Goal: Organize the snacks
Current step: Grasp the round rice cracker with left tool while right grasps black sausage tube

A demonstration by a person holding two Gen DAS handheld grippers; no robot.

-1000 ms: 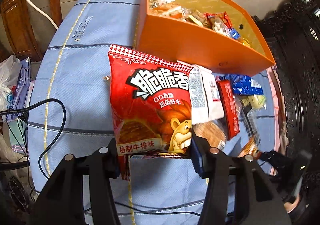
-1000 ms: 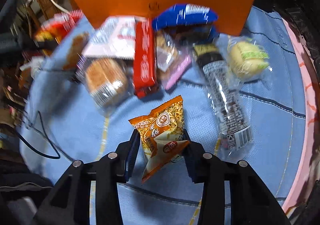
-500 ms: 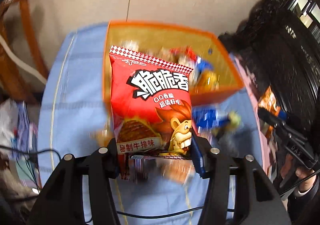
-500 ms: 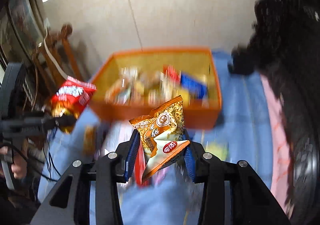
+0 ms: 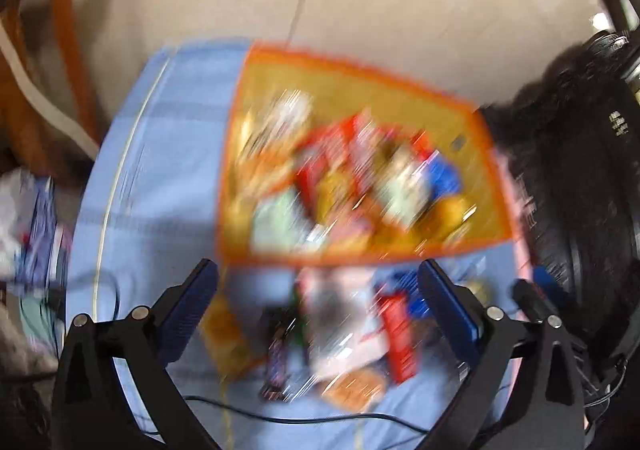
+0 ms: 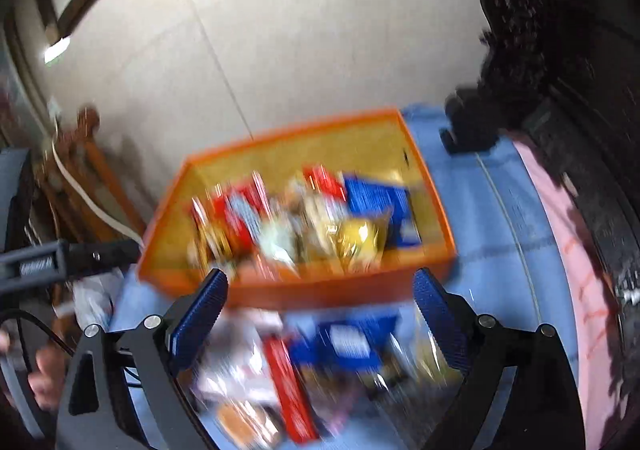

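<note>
Snacks (image 5: pixel 352 177) fill the orange box (image 5: pixel 404 73) beyond both tools. Left tool (image 5: pixel 318 302): jaws opening wide, nothing between them. Right tool (image 6: pixel 320 308): jaws opening wide, likewise empty. More wrapped snacks (image 6: pixel 288 378) lie loose on the blue-clothed bench (image 5: pixel 160 169) just before the box. Both views are blurred.

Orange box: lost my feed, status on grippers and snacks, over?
Both hand-held grippers, left and right, opening, nothing between jaws. Orange box holds snacks. More snacks loose on blue cloth.
</note>
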